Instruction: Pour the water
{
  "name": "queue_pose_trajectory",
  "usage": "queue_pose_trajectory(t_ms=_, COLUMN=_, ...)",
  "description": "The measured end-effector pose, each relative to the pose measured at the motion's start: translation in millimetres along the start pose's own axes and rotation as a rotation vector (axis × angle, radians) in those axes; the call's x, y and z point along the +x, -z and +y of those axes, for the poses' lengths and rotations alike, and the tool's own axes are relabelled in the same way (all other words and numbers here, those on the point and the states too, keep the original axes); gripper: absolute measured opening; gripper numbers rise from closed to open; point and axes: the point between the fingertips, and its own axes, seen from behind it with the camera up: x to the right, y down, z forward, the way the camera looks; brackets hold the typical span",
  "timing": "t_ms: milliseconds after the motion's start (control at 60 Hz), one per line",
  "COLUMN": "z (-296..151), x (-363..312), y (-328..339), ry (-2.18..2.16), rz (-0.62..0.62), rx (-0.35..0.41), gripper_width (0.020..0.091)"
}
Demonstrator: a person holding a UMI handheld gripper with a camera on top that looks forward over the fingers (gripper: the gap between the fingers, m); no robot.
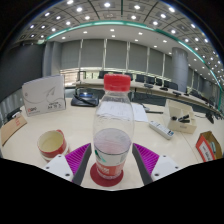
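A clear plastic bottle (113, 125) with a red cap and a pink-and-white label stands upright on a round red coaster (106, 177) on the pale table (60, 120). It holds a little water in its lower part. My gripper (112, 152) is open, and the bottle stands between its two fingers. The magenta pads (78, 155) lie close along both of its sides. A paper cup (52, 145) with a red pattern stands just left of the left finger.
A white box (43, 95) and a dark telephone (86, 98) stand at the back left of the table. Papers and small items (165, 125) lie at the right, with an orange packet (208, 147) nearer. Office windows run along the far wall.
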Motion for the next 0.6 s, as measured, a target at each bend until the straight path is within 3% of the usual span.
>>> queue_pose_trajectory(t_ms=67, z=-5.8, x=0.2, y=19.0, ry=0.013, rz=0.039, rx=-0.012, gripper_width=0.0865)
queue_pose_trajectory(t_ms=367, z=-19.3, x=-62.5, y=169.7, ry=-0.038, rz=0.114, rx=-0.172, gripper_width=0.0859)
queue_pose_trajectory(t_ms=600, z=-18.5, x=-115.5, y=269.4, ry=-0.071, rz=0.165, rx=-0.213, gripper_width=0.086)
